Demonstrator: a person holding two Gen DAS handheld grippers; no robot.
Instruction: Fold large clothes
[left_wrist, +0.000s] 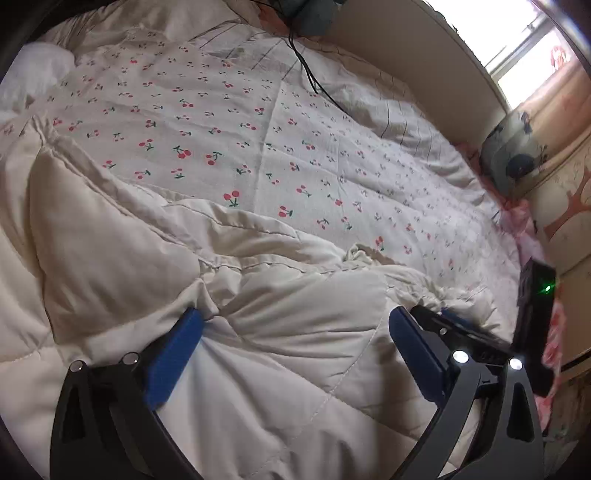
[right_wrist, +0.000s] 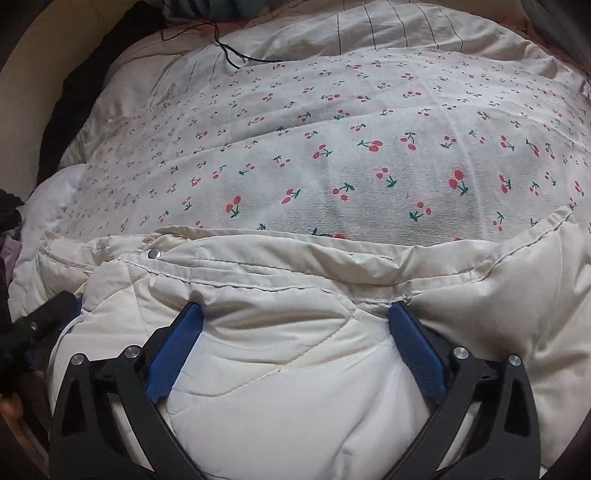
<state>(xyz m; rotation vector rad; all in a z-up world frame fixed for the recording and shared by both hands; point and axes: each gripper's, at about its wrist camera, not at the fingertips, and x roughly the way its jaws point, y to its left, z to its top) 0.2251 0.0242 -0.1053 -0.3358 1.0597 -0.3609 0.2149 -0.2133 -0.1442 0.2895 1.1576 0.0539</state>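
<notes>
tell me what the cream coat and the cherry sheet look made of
Coat: looks like smooth, faintly shiny synthetic shell over puffy filling, judging by quilted stitch lines and a metal snap. Cherry sheet: thin matte woven cloth, probably cotton, with soft creases and printed cherries.

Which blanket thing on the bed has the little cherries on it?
The flat sheet spread across the bed has red cherries. The puffy cream coat in front is plain, and the cover behind has thin dark lines.

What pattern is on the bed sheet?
Small red cherries with green stems on the white sheet, clearest in the right wrist view.
</notes>
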